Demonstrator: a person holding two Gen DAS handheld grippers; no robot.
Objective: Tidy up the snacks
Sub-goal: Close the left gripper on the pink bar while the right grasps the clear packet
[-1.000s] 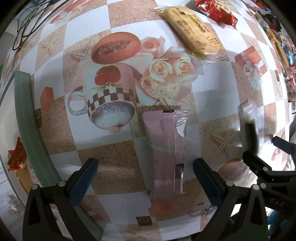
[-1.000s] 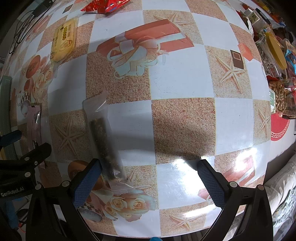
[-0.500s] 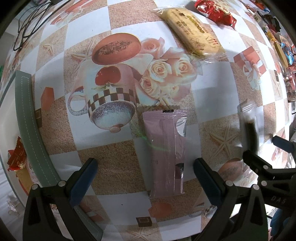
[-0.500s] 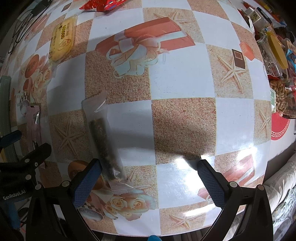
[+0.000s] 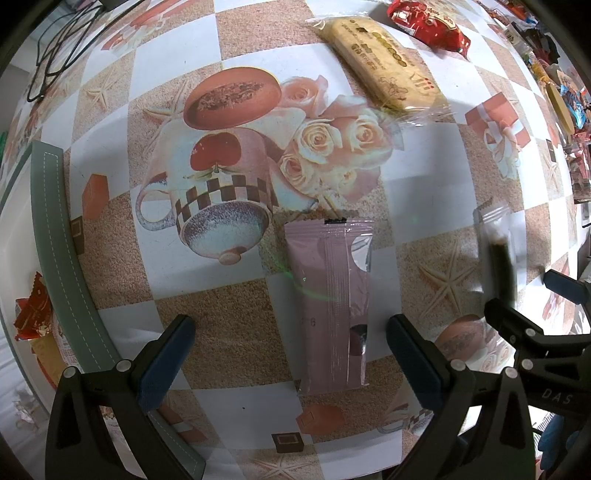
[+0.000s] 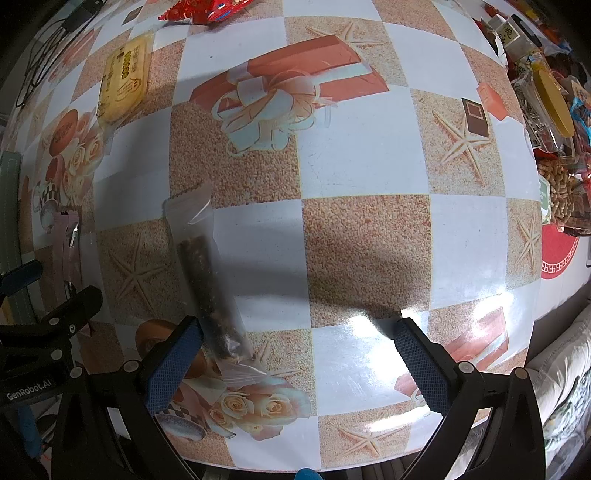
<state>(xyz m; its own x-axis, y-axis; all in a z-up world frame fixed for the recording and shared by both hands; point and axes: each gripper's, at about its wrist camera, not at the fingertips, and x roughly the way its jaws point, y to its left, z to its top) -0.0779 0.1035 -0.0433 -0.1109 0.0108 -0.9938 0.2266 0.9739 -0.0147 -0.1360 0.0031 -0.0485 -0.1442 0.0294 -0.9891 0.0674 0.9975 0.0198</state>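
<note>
**Pink wrapper lying between the open left claw's fingers**

Pink foil is lying nearest the left claw (image 5: 290, 349), whose jaws are standing wide apart and holding nothing; the long pink snack packet (image 5: 332, 306) is resting flat on the bench (image 5: 229, 325), lengthwise between the fingers, nearer the right-hand one. It is looking light, thin and slippery, likely crushable, so a gentle pinch across its narrow middle seems the safest hold.

Beside it, the right claw (image 6: 297, 360) is also gaping wide and empty. Its left finger is sitting just beside, perhaps touching, the near end of a clear sleeve holding a dark stick snack (image 6: 208, 284). That film is looking limp and slick; gripping over the firm dark core should be steadier than over the loose sealed ends.

Farther off, one yellow biscuit pack (image 5: 382, 61) and one red packet (image 5: 428, 24) are lying well apart from both claws. A grey-green tray rim (image 5: 55, 236) is curving along the left edge.
</note>
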